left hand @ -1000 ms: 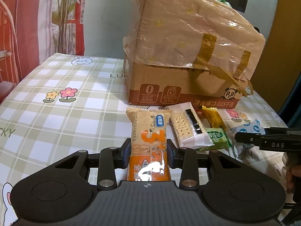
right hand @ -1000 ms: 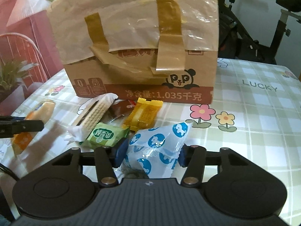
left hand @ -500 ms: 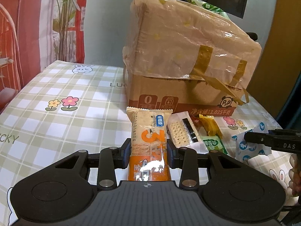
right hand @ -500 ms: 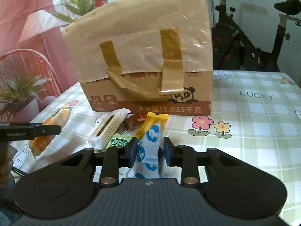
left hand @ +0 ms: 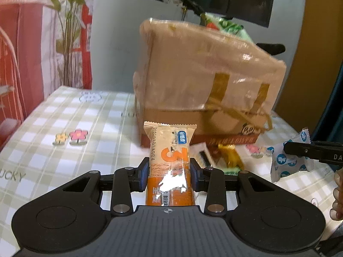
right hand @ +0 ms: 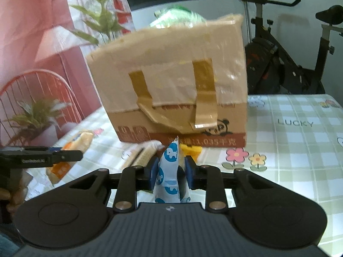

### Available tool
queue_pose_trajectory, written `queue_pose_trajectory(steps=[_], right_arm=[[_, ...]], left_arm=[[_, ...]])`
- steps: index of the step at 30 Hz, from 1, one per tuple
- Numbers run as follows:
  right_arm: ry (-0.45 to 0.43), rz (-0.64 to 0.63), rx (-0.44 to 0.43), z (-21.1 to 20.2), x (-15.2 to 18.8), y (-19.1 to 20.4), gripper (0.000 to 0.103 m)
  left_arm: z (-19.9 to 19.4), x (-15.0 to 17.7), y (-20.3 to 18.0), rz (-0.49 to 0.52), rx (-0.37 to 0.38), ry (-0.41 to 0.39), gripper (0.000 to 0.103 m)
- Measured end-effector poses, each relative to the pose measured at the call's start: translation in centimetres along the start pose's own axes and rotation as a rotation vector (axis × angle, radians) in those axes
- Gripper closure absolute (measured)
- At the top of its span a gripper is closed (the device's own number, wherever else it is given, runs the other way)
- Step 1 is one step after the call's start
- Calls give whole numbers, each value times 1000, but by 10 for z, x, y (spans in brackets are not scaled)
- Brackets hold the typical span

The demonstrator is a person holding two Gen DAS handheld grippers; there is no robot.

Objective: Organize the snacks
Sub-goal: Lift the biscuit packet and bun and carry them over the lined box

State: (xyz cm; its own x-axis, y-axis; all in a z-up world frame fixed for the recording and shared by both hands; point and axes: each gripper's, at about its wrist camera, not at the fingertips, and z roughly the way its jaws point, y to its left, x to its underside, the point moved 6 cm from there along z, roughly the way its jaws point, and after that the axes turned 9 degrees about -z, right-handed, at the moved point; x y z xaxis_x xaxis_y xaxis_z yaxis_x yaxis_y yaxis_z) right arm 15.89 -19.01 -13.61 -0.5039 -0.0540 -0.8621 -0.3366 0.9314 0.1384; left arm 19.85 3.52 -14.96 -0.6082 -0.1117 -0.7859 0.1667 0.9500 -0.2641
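Note:
My left gripper (left hand: 169, 174) is shut on an orange cracker packet (left hand: 169, 150) and holds it above the table, in front of the cardboard box (left hand: 205, 90). My right gripper (right hand: 171, 172) is shut on a white packet with blue prints (right hand: 170, 171), also lifted; this packet also shows at the right of the left wrist view (left hand: 289, 160). The box (right hand: 171, 85) is wrapped in plastic and tape, with a green bag (right hand: 178, 18) sticking out of its top. A white cracker pack (right hand: 139, 156) and a yellow packet (right hand: 190, 150) lie on the table before the box.
The table carries a checked cloth with flowers (right hand: 289, 145). A red chair (right hand: 36, 94) and plants stand at the left of the right wrist view. An exercise bike (right hand: 289, 53) stands behind the table on the right.
Both grippers have risen with their packets. The right gripper closed on the blue-printed packet and lifted it off the table. The box now appears lower and farther in both views.

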Motion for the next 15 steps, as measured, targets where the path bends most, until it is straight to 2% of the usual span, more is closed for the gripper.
queue_pose_trajectory(steps=[9, 15], right_arm=[[-102, -21, -25, -23, -33, 7, 75], [-176, -63, -56, -32, -70, 14, 75]], left_arm=[[-12, -28, -18, 25, 46, -65, 64], [-18, -67, -33, 57, 87, -142, 64]])
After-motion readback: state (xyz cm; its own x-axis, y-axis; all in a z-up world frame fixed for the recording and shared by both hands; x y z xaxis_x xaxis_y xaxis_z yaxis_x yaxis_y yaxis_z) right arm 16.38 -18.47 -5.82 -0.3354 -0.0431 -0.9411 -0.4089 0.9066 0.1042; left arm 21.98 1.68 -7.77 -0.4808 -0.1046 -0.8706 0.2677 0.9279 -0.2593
